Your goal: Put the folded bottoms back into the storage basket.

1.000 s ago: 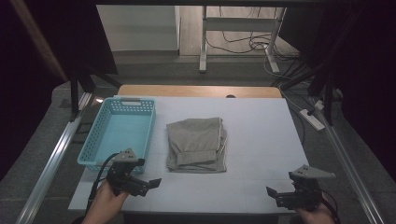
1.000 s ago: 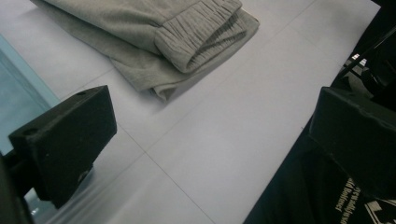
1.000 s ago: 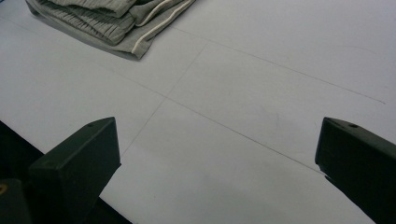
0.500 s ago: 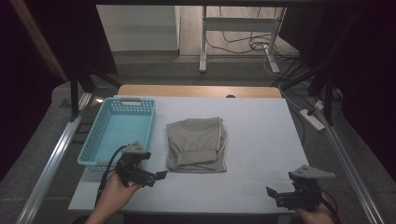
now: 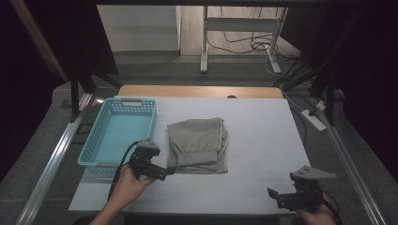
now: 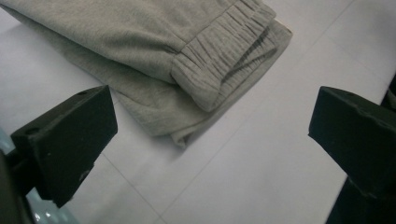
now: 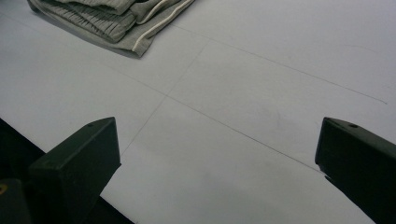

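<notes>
A folded grey-beige garment (image 5: 199,144) with an elastic waistband lies in the middle of the white table. My left gripper (image 5: 165,172) is open just off the garment's near left corner, jaws pointing at it. In the left gripper view the waistband fold (image 6: 219,70) lies a short way ahead of the wide-apart jaws, nothing between them. My right gripper (image 5: 274,196) stands open at the table's near right edge, over bare table. The right gripper view has the garment (image 7: 116,18) far off at the upper left.
A light blue plastic basket (image 5: 119,133) sits at the table's left, close beside my left hand. A wooden strip (image 5: 197,91) borders the table's far edge. Metal rails run along both sides. A power strip (image 5: 315,119) lies off the right edge.
My left gripper has moved right and forward, from the near left of the table up to the garment's near left corner. The right gripper has stayed put.
</notes>
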### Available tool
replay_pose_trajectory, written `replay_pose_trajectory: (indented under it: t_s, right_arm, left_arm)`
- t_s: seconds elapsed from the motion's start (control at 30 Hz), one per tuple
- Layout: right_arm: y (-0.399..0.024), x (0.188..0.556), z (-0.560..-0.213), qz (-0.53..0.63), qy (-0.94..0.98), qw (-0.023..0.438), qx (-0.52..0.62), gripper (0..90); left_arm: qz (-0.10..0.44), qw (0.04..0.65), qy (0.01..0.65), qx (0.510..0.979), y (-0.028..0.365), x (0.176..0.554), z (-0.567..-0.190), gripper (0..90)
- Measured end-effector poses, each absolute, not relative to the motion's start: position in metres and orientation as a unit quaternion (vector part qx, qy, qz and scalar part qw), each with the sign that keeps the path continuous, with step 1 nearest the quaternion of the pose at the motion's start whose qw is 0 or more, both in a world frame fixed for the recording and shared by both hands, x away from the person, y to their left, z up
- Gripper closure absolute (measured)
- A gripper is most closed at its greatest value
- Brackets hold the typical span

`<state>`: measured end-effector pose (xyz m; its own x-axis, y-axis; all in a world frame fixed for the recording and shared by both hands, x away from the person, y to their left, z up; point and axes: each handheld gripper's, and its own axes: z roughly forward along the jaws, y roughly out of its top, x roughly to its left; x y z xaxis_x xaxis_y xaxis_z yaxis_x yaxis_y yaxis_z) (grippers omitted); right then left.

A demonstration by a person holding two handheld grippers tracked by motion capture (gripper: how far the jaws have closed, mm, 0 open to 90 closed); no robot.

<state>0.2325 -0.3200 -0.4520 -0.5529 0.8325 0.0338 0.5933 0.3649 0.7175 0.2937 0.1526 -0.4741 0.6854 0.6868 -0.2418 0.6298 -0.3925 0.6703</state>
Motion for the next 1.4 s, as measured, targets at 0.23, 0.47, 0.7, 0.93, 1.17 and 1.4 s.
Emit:
replay_pose_trajectory:
  t_s: [0.23, 0.47, 0.7, 0.93, 1.17, 1.4]
  right_arm:
    - [-0.319, 0.233, -0.452, 0.350, 0.809, 0.169, 0.440, 0.3]
    - [-0.319, 0.233, -0.452, 0.349, 0.811, 0.167, 0.439, 0.3]
    - [-0.319, 0.233, -0.452, 0.347, 0.813, 0.168, 0.438, 0.3]
    - [-0.319, 0.233, -0.453, 0.347, 0.814, 0.166, 0.436, 0.3]
    - [-0.318, 0.233, -0.453, 0.345, 0.815, 0.166, 0.434, 0.3]
    - [-0.317, 0.232, -0.453, 0.345, 0.817, 0.167, 0.431, 0.3]
  left_arm:
    - [0.040, 0.375, 0.403, 0.834, 0.144, 0.306, -0.478, 0.2]
    - [0.044, 0.368, 0.406, 0.835, 0.133, 0.314, -0.482, 0.3]
    - [0.039, 0.356, 0.411, 0.838, 0.121, 0.325, -0.489, 0.3]
    - [0.030, 0.345, 0.427, 0.835, 0.111, 0.336, -0.495, 0.1]
    - [0.044, 0.312, 0.441, 0.840, 0.104, 0.342, -0.504, 2.2]
    - [0.047, 0.284, 0.471, 0.834, 0.104, 0.349, -0.515, 2.6]
